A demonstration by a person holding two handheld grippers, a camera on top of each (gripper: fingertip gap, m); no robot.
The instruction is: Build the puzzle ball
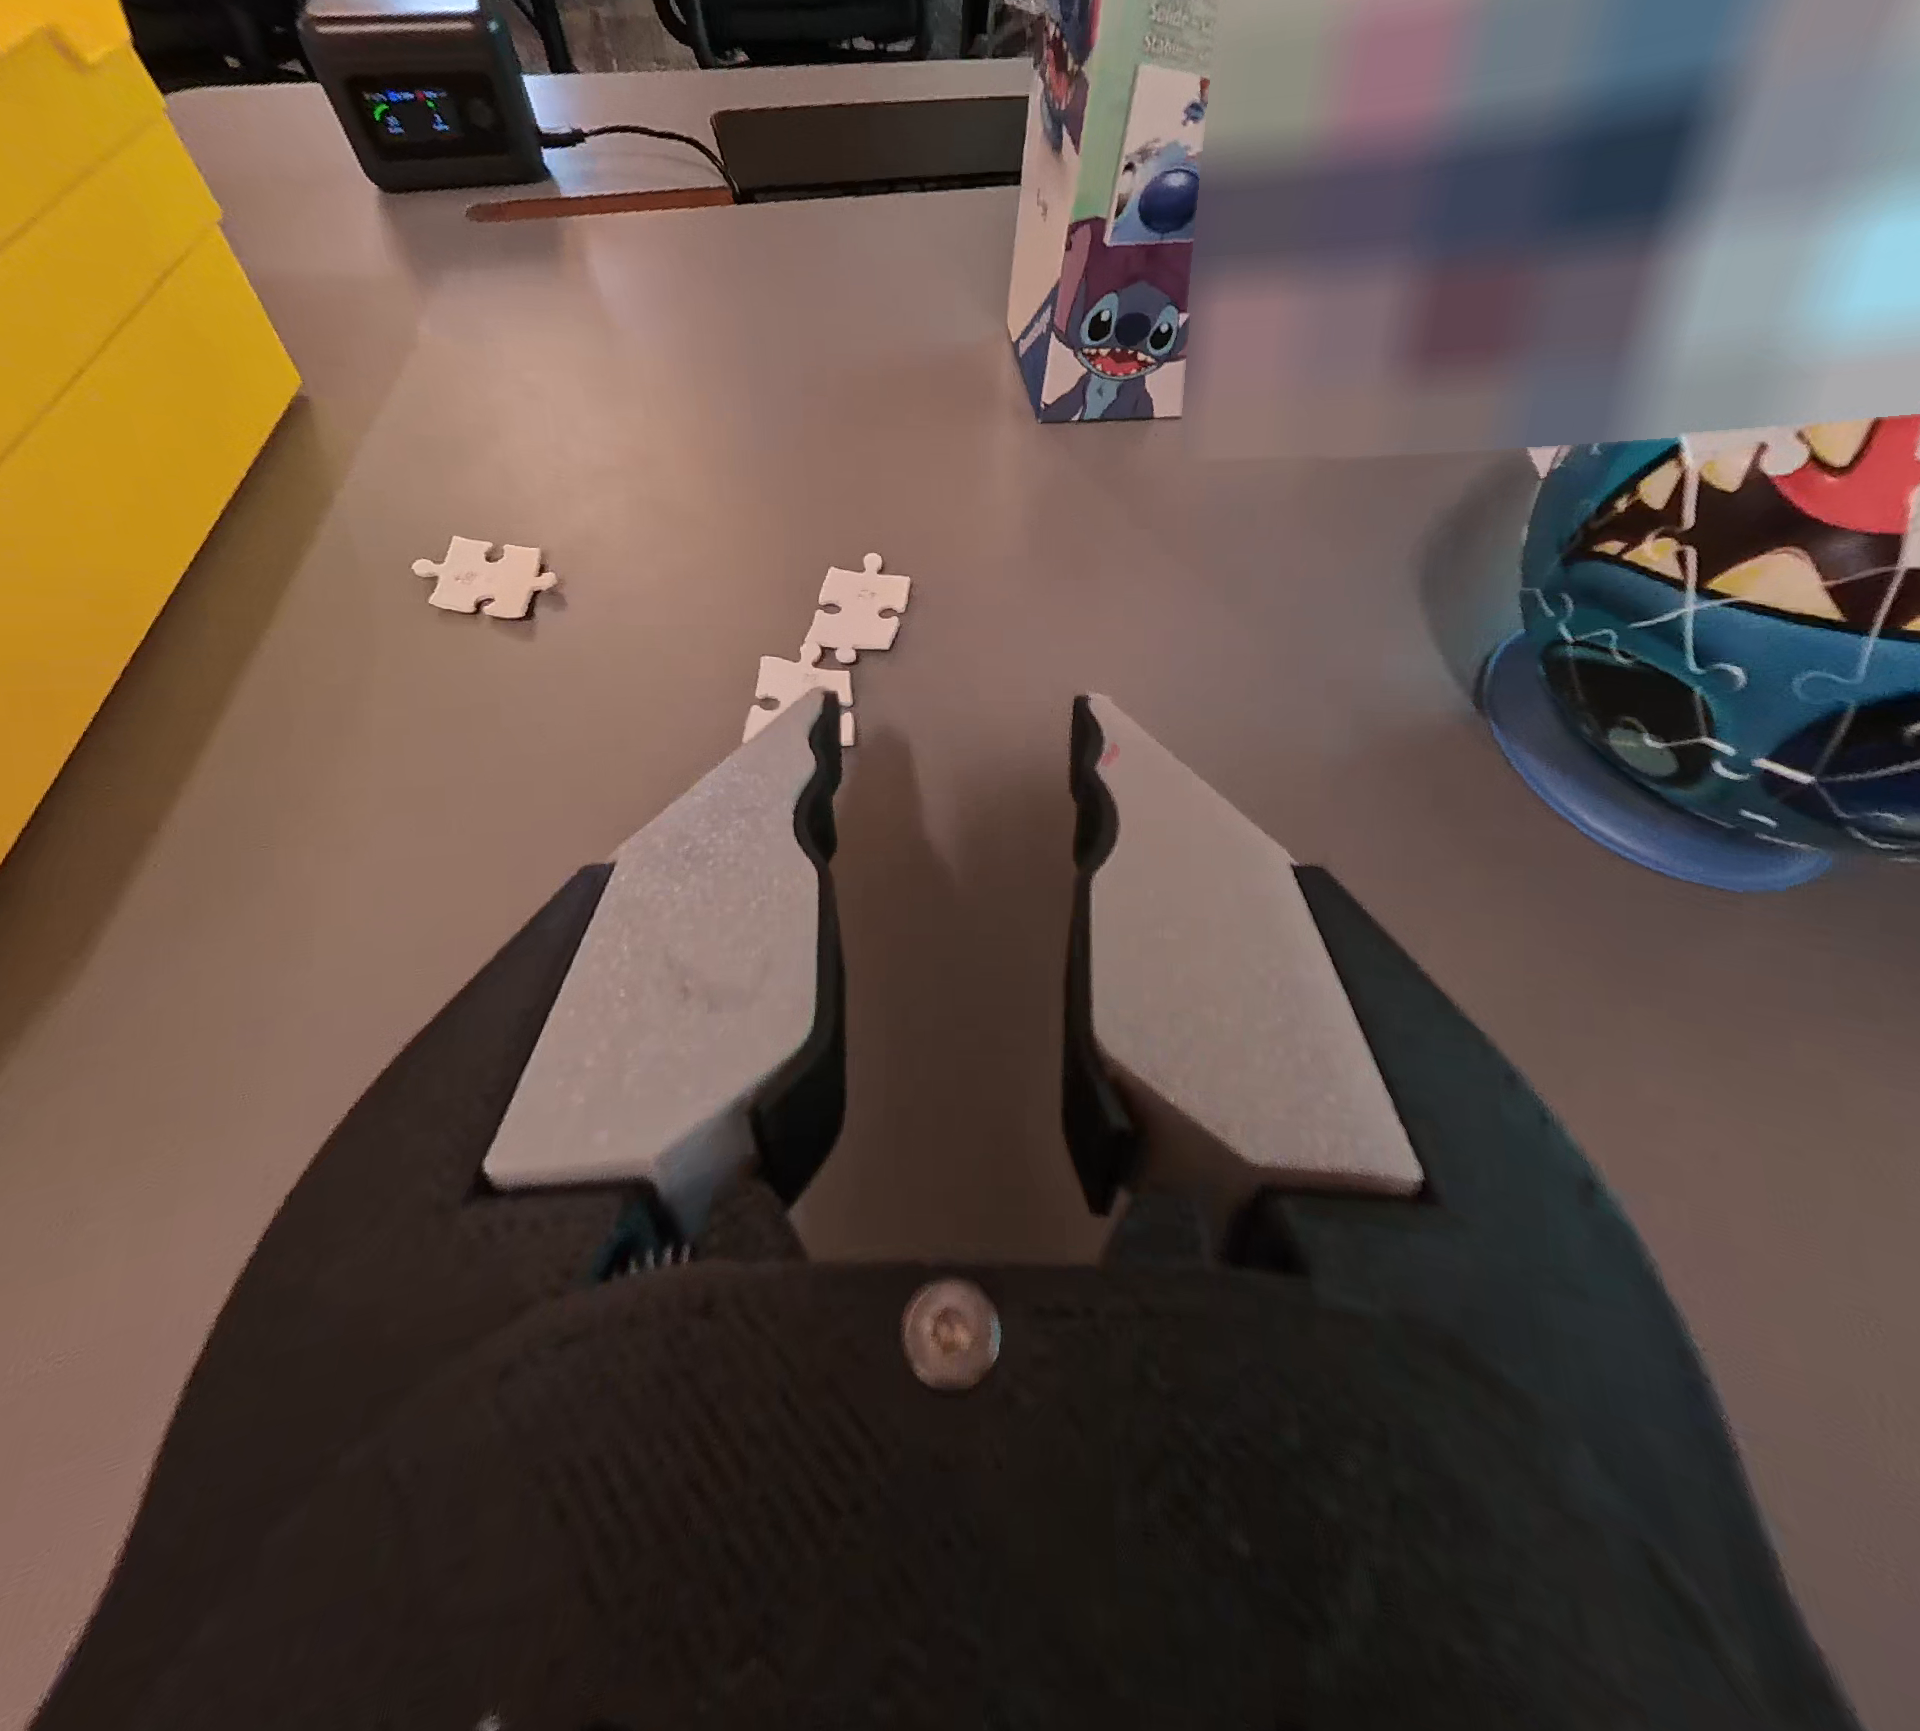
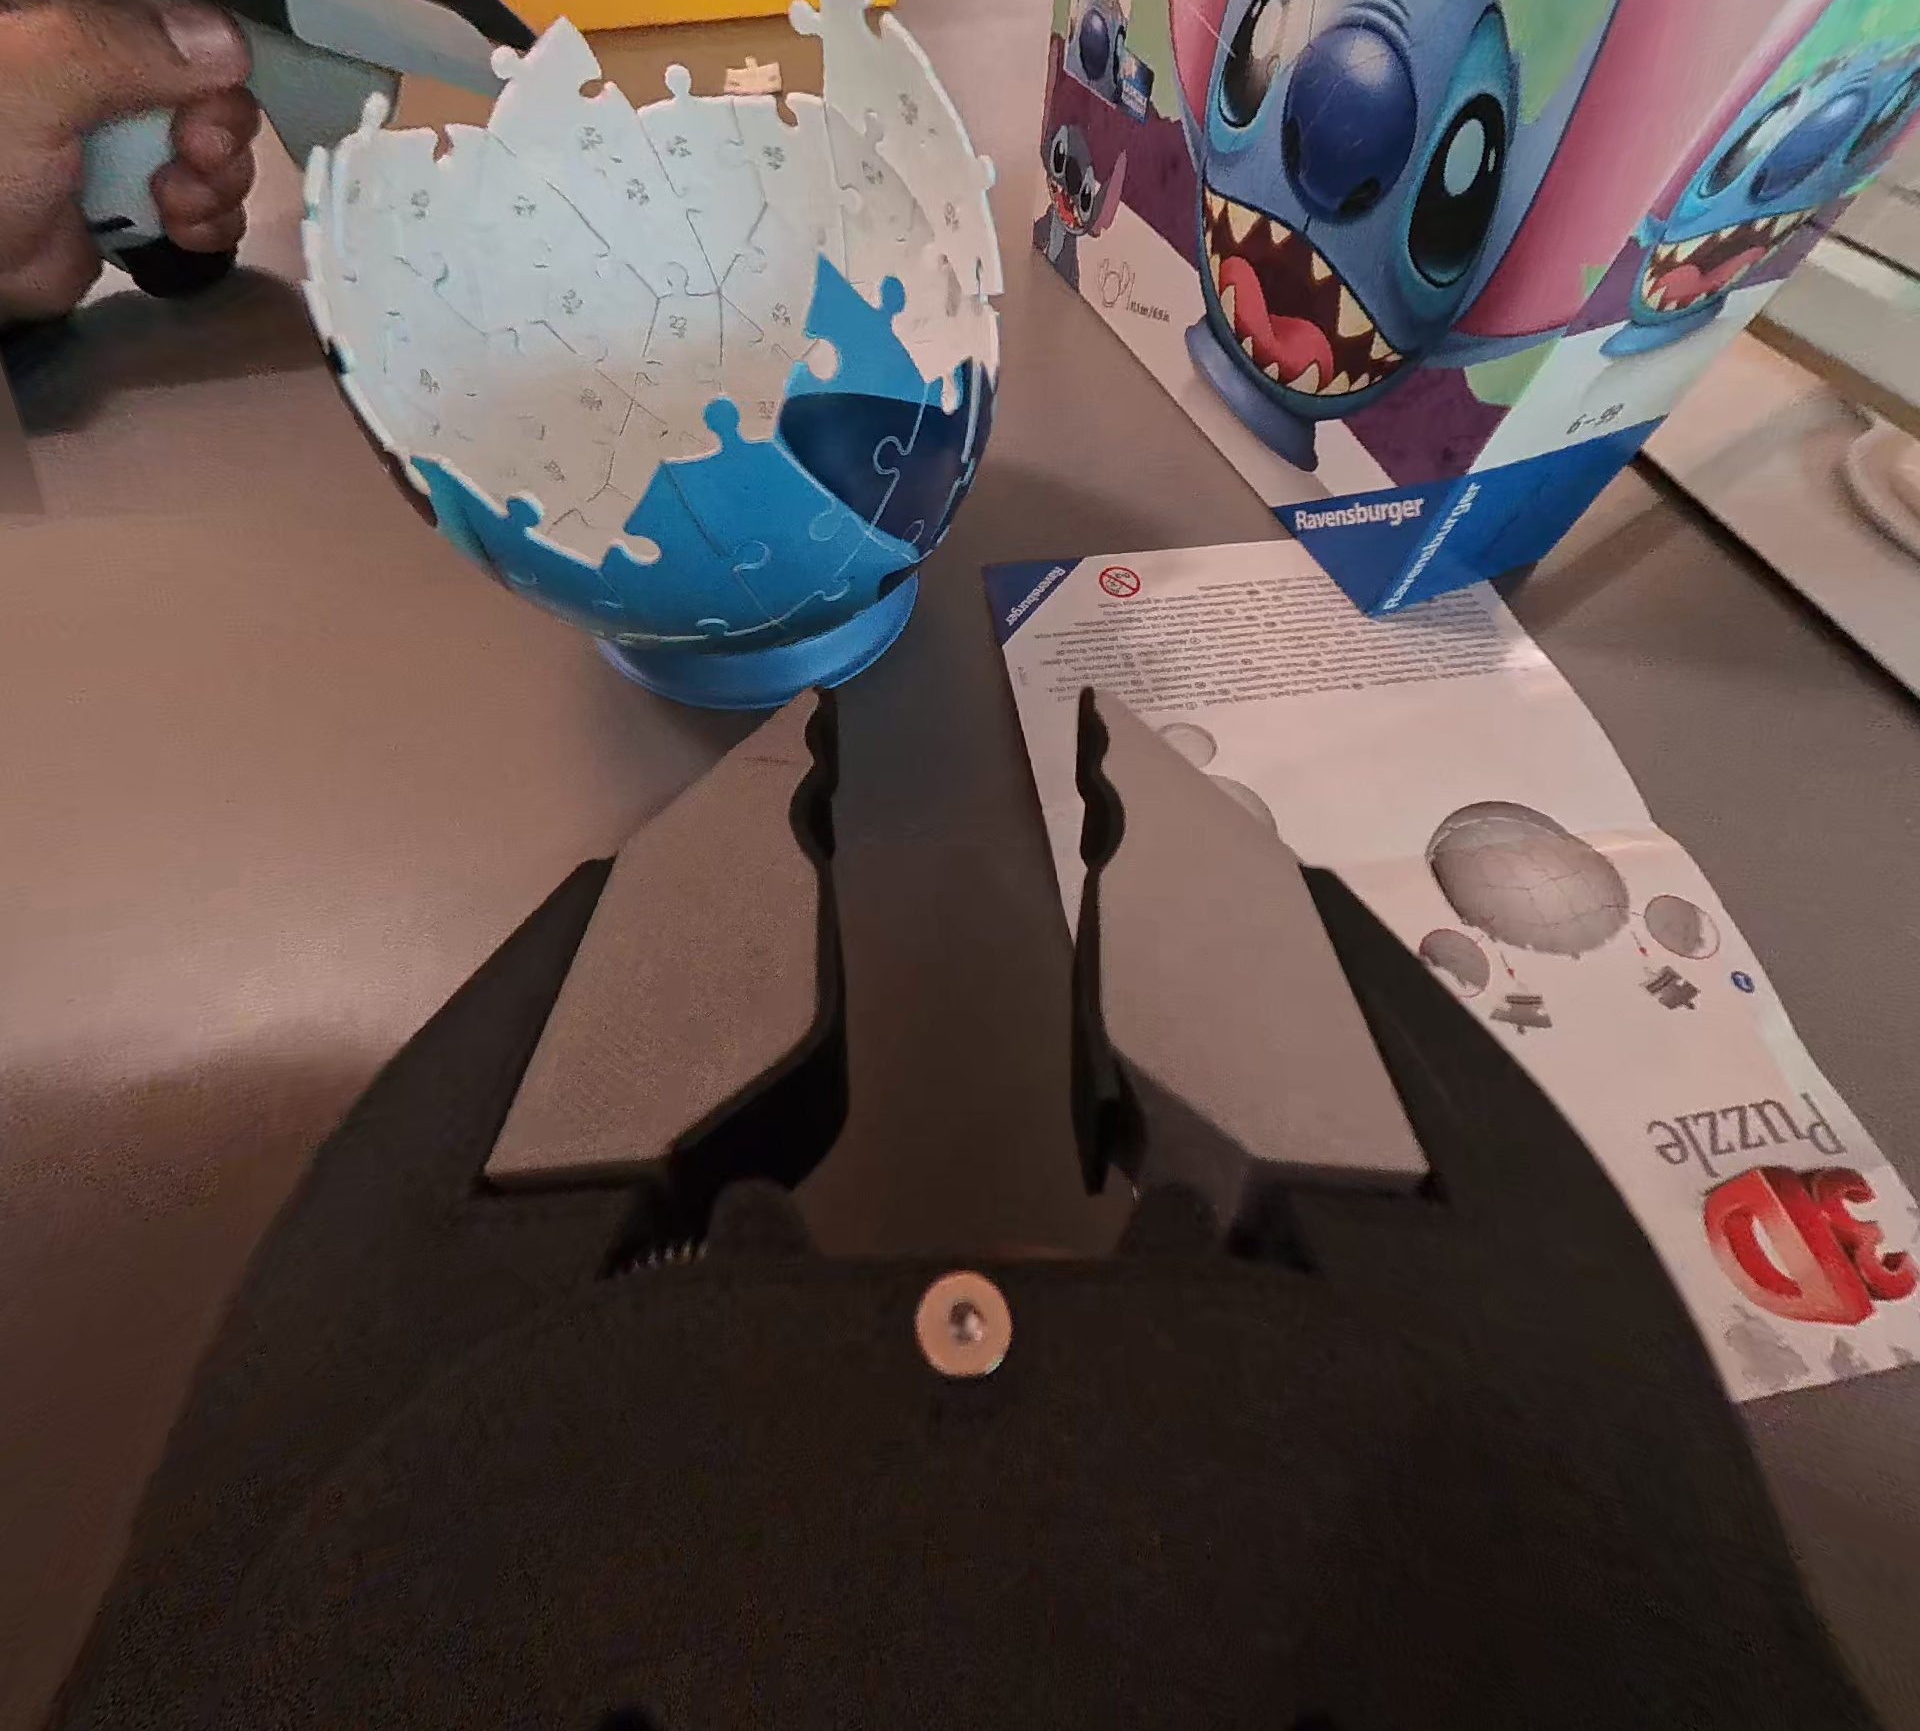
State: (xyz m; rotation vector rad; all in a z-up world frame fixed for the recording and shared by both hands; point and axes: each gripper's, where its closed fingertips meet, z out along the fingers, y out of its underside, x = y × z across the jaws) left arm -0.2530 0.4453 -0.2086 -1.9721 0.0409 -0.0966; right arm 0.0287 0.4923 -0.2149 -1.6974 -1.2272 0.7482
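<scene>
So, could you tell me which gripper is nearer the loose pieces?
Left. The left gripper hovers right at the loose pieces; the right gripper sits by the ball's stand.

Left gripper (image 1: 954,725) with black ribbed body, silver screw, grey wedge fingers (image 1: 707,902) edged in wavy black pads, right gripper (image 2: 951,725) alike

The puzzle ball (image 2: 665,372) sits on its stand (image 2: 758,668), box (image 2: 1455,175) right, leaflet (image 2: 1455,798) before the box.
</scene>
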